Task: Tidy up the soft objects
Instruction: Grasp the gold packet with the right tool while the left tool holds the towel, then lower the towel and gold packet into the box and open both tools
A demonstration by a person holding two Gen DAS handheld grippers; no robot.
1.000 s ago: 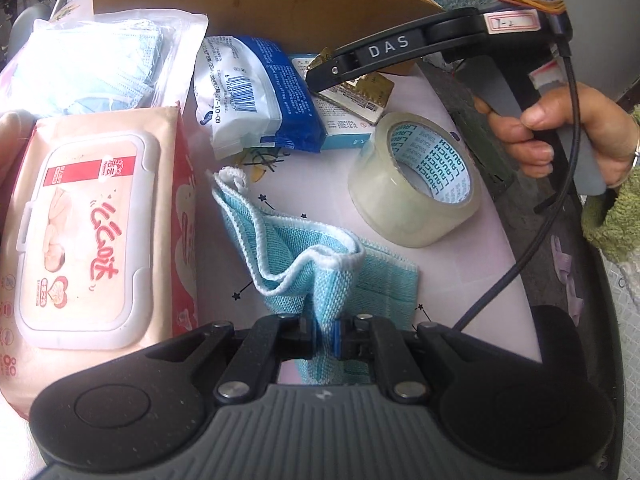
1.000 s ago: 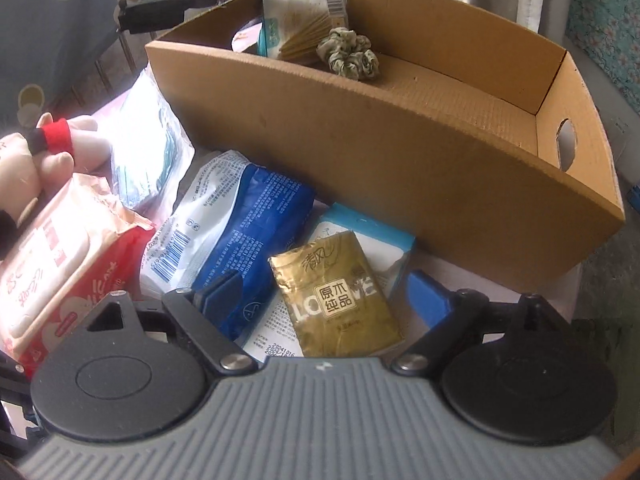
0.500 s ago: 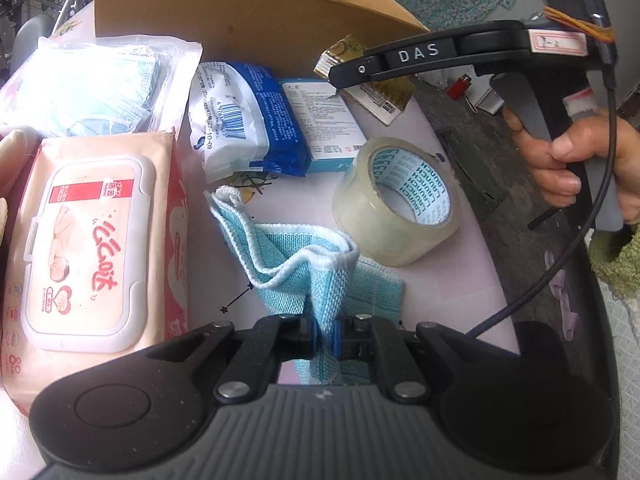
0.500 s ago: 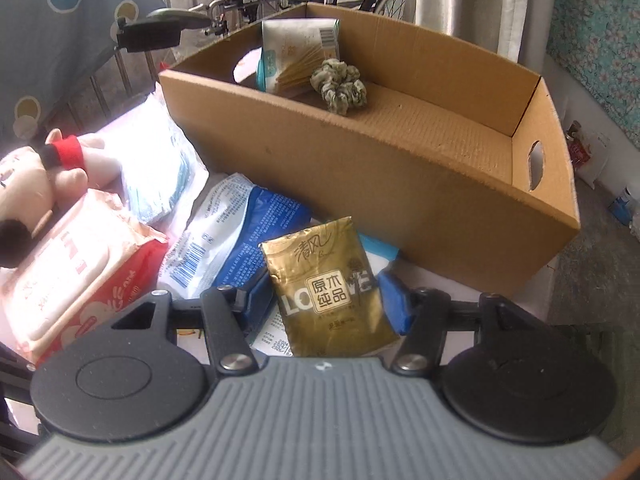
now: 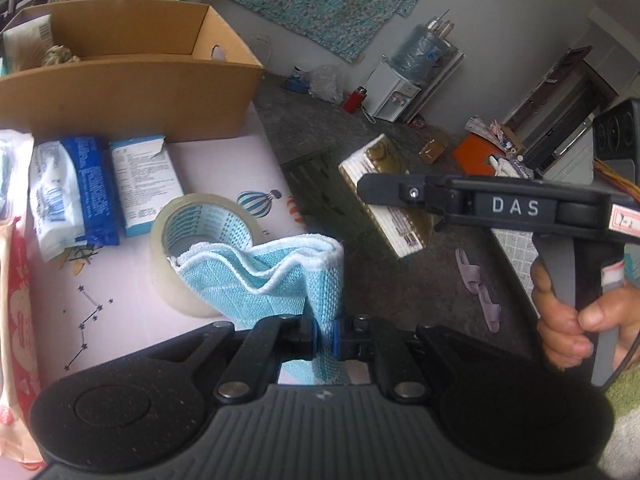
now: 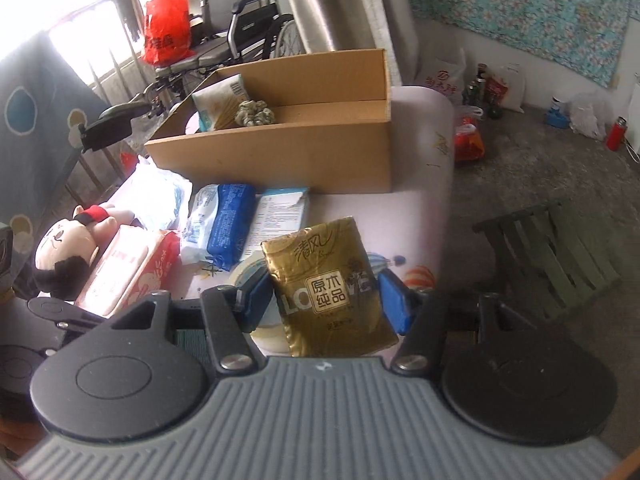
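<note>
Table (image 5: 224, 160) pink w/ prints; floor (image 5: 400, 272) grey.

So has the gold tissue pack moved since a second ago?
Yes. The gold tissue pack lay on the small white-and-blue packet by the cardboard box; now the right gripper holds it lifted, nearer the camera.

Black left gripper (image 5: 325, 338) — blue-padded fingers (image 5: 310, 336), ribbed grey housing, silver screws (the other is lettered "DAS").

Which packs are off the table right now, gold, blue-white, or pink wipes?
Only the gold tissue pack, held in the right gripper above the table. The blue-white pack and pink wipes pack lie flat on it.
</note>
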